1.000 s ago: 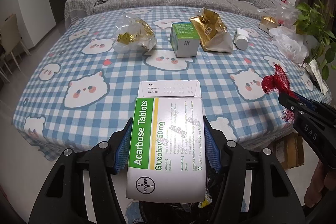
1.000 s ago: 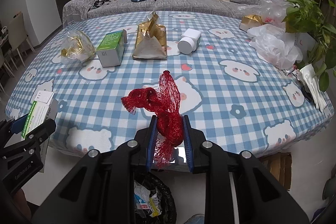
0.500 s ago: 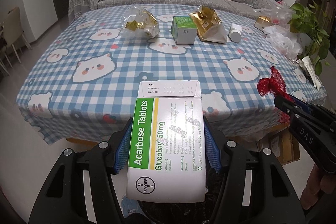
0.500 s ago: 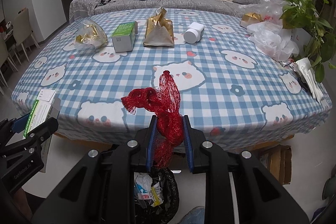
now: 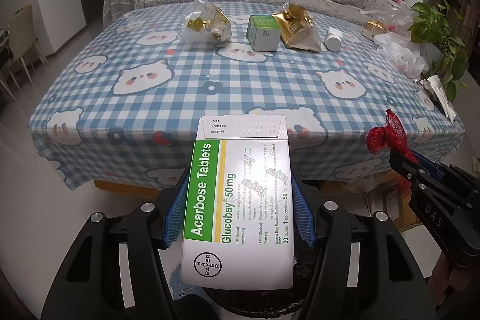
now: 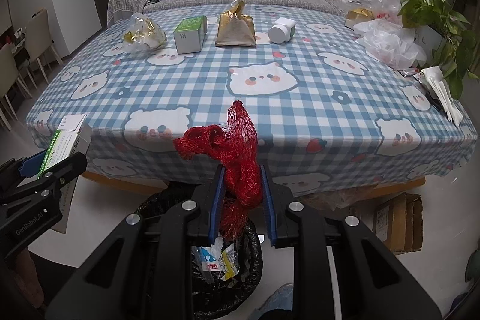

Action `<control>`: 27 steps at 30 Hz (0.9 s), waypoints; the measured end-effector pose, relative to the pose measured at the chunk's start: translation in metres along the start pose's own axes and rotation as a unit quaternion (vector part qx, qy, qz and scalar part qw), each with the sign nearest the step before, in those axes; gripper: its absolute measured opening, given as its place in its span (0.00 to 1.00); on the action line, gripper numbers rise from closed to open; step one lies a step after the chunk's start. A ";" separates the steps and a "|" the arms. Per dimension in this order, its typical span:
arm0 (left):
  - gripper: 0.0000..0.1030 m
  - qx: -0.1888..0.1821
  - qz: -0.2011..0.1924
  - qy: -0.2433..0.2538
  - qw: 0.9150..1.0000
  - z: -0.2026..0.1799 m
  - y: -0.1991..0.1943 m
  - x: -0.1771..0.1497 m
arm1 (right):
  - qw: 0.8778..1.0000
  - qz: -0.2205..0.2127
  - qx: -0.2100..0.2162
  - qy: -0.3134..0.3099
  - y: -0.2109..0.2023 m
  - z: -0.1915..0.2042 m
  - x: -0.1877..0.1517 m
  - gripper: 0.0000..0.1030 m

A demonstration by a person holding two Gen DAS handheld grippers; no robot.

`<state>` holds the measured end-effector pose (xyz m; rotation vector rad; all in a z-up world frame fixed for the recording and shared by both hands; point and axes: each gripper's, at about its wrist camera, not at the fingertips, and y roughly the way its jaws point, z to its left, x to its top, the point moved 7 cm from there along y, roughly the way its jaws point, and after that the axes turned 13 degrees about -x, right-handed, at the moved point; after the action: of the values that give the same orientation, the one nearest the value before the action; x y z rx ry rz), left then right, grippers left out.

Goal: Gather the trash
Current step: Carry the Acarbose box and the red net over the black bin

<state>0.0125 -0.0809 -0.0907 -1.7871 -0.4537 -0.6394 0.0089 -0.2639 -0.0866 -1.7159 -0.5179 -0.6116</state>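
Observation:
My left gripper (image 5: 238, 197) is shut on a white and green tablet box (image 5: 240, 200), its blue pads pressing both long sides. The right gripper (image 6: 242, 188) is shut on a bunch of red mesh netting (image 6: 237, 152). Both hang off the table's near edge, above a bin lined with a black bag (image 6: 228, 263) that holds several wrappers. In the left wrist view the red netting (image 5: 387, 137) and the right gripper (image 5: 420, 173) show at the right. In the right wrist view the tablet box (image 6: 67, 144) shows at the left.
On the checked tablecloth (image 6: 270, 98) lie a clear bag of gold wrappers (image 6: 144, 33), a green box (image 6: 190, 33), a gold pouch (image 6: 235, 27), a white bottle (image 6: 282, 30) and white plastic bags (image 6: 390, 44). A plant (image 6: 441, 14) stands at the right. Cardboard boxes (image 6: 399, 218) sit on the floor.
Both grippers have drawn back from the table with the box and the netting still held. The table edge now lies ahead of them and the bin shows below.

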 end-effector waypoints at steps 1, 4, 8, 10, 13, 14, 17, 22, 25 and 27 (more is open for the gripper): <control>0.58 0.001 0.000 0.001 1.000 0.000 -0.002 -0.003 | 1.000 -0.001 0.001 0.000 -0.002 0.000 -0.003 0.22; 0.58 -0.001 0.000 0.000 1.000 -0.001 -0.007 -0.013 | 1.000 -0.002 0.004 -0.001 -0.008 -0.001 -0.013 0.22; 0.58 -0.006 -0.002 -0.001 1.000 -0.003 -0.014 -0.027 | 1.000 -0.002 0.007 -0.004 -0.015 0.001 -0.026 0.22; 0.58 -0.007 -0.001 0.001 1.000 -0.005 -0.016 -0.035 | 1.000 -0.001 0.008 -0.008 -0.017 0.003 -0.032 0.22; 0.58 -0.009 0.004 0.002 1.000 -0.006 -0.015 -0.047 | 1.000 0.006 0.008 -0.008 -0.015 0.005 -0.043 0.22; 0.58 -0.009 0.007 0.001 1.000 -0.006 -0.013 -0.052 | 1.000 0.009 0.008 -0.008 -0.014 0.005 -0.047 0.22; 0.58 -0.007 0.017 -0.002 1.000 -0.004 -0.005 -0.063 | 1.000 0.017 0.007 -0.008 -0.011 0.008 -0.056 0.22; 0.58 -0.007 0.025 -0.007 1.000 0.000 0.006 -0.077 | 1.000 0.026 0.009 -0.006 -0.004 0.009 -0.072 0.22; 0.58 -0.008 0.026 -0.009 1.000 0.003 0.011 -0.084 | 0.999 0.033 0.004 -0.007 0.003 0.009 -0.082 0.22; 0.58 -0.006 0.028 -0.010 1.000 0.004 0.017 -0.089 | 0.999 0.041 0.002 -0.007 0.009 0.007 -0.090 0.22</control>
<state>-0.0457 -0.0805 -0.1597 -1.8131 -0.4119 -0.5872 -0.0530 -0.2605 -0.1525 -1.7289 -0.4563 -0.5401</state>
